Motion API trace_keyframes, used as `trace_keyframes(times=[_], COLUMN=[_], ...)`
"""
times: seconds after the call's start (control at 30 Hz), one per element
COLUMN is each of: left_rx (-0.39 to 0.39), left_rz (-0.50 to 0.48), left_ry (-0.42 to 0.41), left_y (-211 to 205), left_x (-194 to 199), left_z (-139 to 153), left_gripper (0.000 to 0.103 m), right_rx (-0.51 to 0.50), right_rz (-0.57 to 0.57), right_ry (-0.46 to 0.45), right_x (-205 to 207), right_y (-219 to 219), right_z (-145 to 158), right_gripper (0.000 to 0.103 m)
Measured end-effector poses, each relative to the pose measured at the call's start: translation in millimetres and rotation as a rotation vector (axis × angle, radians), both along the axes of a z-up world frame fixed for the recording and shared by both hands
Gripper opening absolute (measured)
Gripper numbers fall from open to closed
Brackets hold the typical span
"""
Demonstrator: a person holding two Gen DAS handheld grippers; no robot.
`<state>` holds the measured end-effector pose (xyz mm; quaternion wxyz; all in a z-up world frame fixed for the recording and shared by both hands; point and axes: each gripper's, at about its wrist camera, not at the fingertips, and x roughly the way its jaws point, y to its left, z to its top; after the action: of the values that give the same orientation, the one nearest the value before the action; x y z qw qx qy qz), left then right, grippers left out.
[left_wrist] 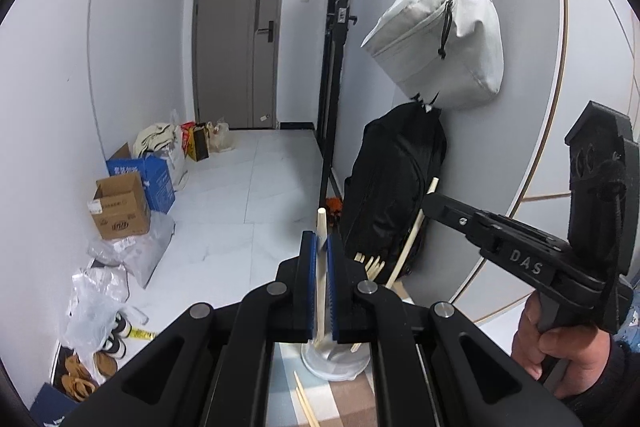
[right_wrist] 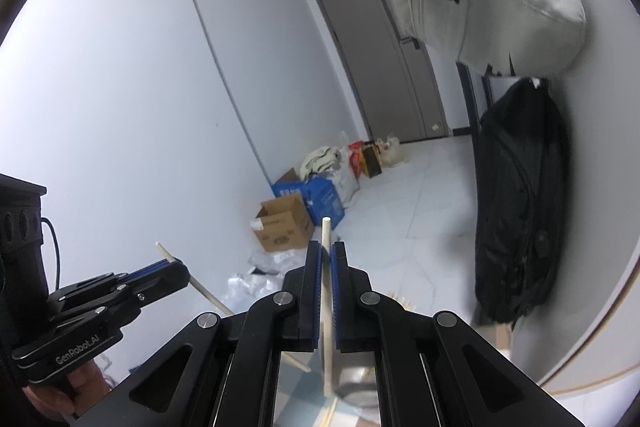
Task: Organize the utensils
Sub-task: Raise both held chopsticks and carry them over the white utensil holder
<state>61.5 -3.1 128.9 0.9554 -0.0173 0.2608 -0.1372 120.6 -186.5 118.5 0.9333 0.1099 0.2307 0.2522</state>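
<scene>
From my left wrist camera, my left gripper (left_wrist: 323, 247) has its blue pads clamped narrow on a single pale chopstick (left_wrist: 321, 267) that stands upright between them, its tip poking above the fingers. Below the jaws sits a round metal holder (left_wrist: 336, 359) on a checked cloth (left_wrist: 288, 399), with more chopsticks (left_wrist: 370, 263) fanning out of it to the right and two loose chopsticks (left_wrist: 304, 401) lying on the cloth beside its base. To the right, my right gripper (left_wrist: 430, 201) reaches in from the frame's edge, held by my hand (left_wrist: 548, 343), pinching a second stick (left_wrist: 416, 227) close against the black bag (left_wrist: 394, 183). The grey bag (left_wrist: 440, 39) hangs above that. Left of centre the tiled floor (left_wrist: 248, 187) is open up to the door (left_wrist: 240, 35); cardboard boxes (left_wrist: 120, 207) and plastic bags crowd the left wall.

From my right wrist camera, the right gripper (right_wrist: 326, 255) is likewise shut tight on its upright stick (right_wrist: 327, 291), the holder (right_wrist: 356, 383) showing dimly beneath the fingers. My left gripper (right_wrist: 176, 265) enters from the lower left, gripping its chopstick (right_wrist: 208, 293) on a slant, well apart from the right one. The black bag (right_wrist: 520, 219) stands near on the right against the curved wall; the floor (right_wrist: 420, 195) between it and the boxes (right_wrist: 284, 227) is open.
</scene>
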Motion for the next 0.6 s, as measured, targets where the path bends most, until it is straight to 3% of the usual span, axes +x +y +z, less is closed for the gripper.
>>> trace_keyframes(times=[0.27, 0.6], left_rx=[0.007, 0.016], left_rz=[-0.026, -0.062], left_ry=[-0.010, 0.049], left_y=[-7, -10], left_x=[25, 57], left_z=[9, -17], left_gripper=[0.001, 0.001], right_rx=[-0.013, -0.013], right_rz=[-0.031, -0.064], right_ry=[-0.032, -0.049], right_x=[33, 61], right_y=[-2, -1], right_z=[13, 5], right_gripper=[0.004, 0.004])
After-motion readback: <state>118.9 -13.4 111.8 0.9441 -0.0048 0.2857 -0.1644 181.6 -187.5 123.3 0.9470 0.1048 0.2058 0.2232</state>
